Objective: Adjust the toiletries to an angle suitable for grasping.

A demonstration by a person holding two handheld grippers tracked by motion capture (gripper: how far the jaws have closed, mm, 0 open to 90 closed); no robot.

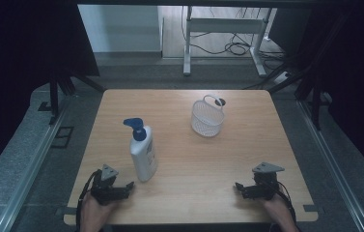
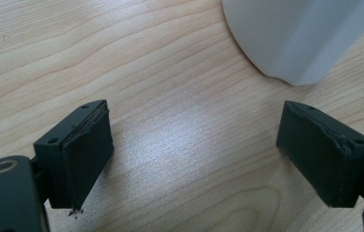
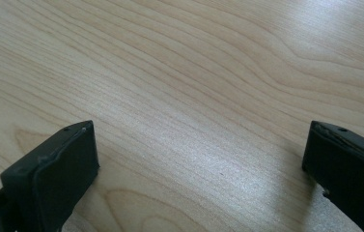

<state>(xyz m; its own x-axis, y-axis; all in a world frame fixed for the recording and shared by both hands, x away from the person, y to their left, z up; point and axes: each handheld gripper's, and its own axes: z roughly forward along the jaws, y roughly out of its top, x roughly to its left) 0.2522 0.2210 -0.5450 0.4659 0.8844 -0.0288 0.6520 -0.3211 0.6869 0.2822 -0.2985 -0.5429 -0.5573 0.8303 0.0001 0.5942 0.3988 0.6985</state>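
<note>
On the pale wooden worktop (image 1: pixel 184 159), a white plastic pump bottle with a blue dispenser head (image 1: pixel 142 152) stood upright at about seven o'clock from the centre, and a white wire basket with a loop handle (image 1: pixel 207 117) stood well apart from it at about one o'clock. The left tongs (image 1: pixel 127 187) rested near the worktop's front edge at about seven o'clock, just beside the bottle's base, with the jaws spread wide and nothing between them; in the left gripper view the bottle's white base (image 2: pixel 300 38) sat ahead and to the right of the jaws, clear of both. The right tongs (image 1: pixel 240 187) lay at about five o'clock, also wide and empty, over bare wood. Judging by this, the work had not yet begun: both hands waited at rest. The next move probably called for the left tongs to swing towards the bottle, centre its body between the jaws and close firmly, since a tall, top-heavy bottle could tip if nudged off-centre.
</note>
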